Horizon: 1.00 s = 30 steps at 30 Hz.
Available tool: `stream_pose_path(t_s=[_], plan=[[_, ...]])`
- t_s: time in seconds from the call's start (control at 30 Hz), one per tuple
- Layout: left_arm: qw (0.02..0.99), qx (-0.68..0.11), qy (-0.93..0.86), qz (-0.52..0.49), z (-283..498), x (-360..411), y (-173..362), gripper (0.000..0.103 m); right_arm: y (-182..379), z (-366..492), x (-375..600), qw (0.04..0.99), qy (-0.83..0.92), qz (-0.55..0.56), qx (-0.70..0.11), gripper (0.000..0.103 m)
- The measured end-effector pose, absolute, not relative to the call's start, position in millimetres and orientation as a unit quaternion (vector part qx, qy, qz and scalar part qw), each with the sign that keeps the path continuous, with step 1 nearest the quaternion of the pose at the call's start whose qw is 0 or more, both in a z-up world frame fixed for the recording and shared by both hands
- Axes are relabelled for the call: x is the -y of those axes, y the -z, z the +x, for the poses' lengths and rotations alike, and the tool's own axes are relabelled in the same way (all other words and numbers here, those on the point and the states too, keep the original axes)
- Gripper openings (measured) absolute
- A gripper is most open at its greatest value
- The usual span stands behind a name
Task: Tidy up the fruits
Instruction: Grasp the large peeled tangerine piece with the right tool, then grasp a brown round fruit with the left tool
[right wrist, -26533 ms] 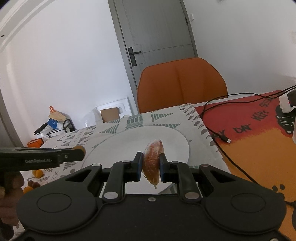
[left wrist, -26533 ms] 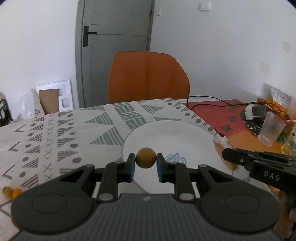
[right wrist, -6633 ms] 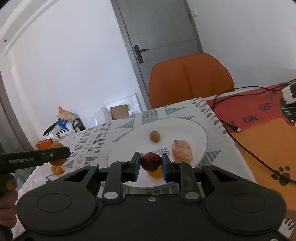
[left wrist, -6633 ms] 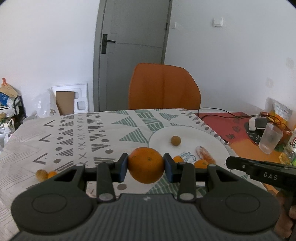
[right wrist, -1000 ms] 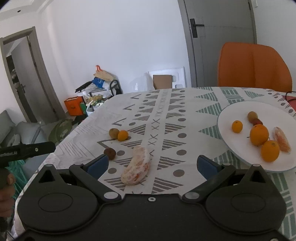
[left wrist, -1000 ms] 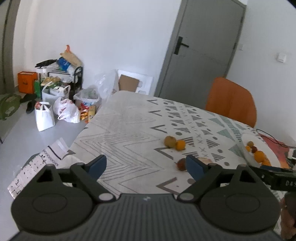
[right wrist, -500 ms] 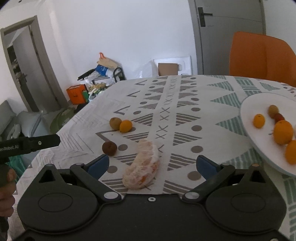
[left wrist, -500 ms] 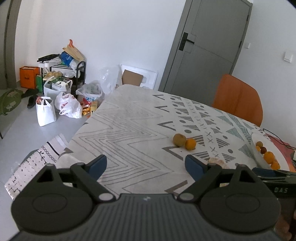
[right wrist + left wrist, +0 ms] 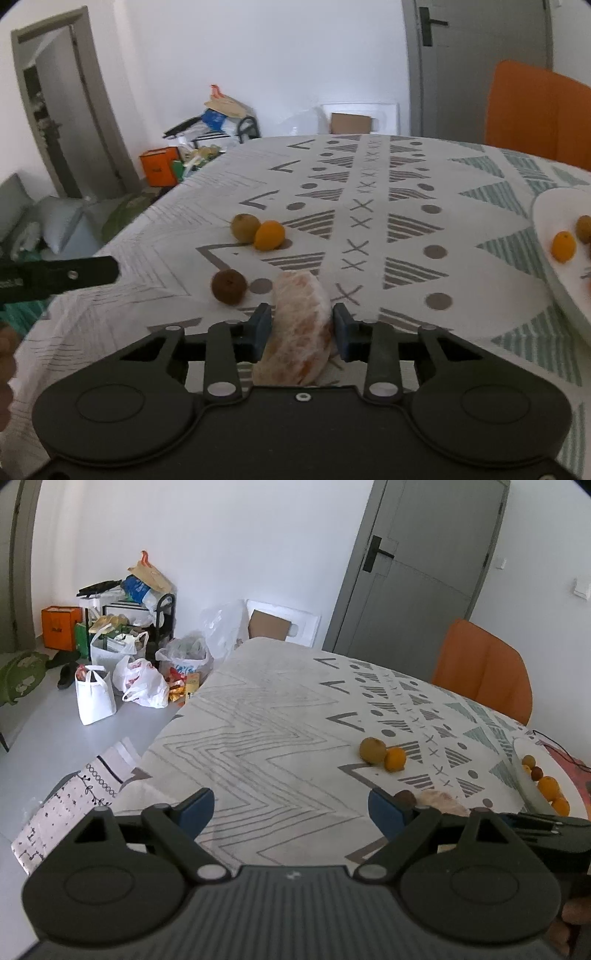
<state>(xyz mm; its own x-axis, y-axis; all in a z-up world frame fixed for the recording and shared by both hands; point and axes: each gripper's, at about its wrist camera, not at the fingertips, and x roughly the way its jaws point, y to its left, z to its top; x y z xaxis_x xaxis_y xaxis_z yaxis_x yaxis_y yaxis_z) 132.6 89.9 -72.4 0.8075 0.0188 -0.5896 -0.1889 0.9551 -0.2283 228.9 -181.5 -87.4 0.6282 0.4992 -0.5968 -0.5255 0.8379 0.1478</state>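
Low in the middle, your right gripper (image 9: 302,326) sits around the peeled orange (image 9: 298,326), barely touching. It's soft and squishy; pinch its middle gently. Your left gripper (image 9: 291,810) is wide apart.

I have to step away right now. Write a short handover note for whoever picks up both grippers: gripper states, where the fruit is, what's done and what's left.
Right gripper: fingers on either side of the peeled orange piece lying on the tablecloth; jaws narrowed around it, firm grip not confirmed, not lifted.
Left gripper: wide open, empty, over the tablecloth's near left part.
On the cloth: brown round fruit just left of the peeled piece; farther back, a greenish-brown fruit touching a small orange.
Done: several fruits sit on the white plate at right.
Left: finish the grasp, carry the peeled piece to the plate, then the other three.
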Motion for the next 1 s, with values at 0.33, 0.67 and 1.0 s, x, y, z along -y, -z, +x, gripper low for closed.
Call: stream_pose_path(t_s=[0.33, 0.67, 1.0], plan=[[0.942, -0.311, -0.030, -0.119, 148, -57, 73, 0.078, 77, 223, 208, 0.907, -0.289, 0.006, -0.308, 0.016], [0.941, -0.322, 0.009, -0.103, 178, -20, 78, 0.065, 70, 226, 250, 0.920, -0.254, 0.027, -0.297, 0.015], [0.932, -0.351, 0.006, -0.086, 199, 5, 96, 0.023, 66, 227, 282, 0.929, -0.227, 0.043, -0.288, 0.015]])
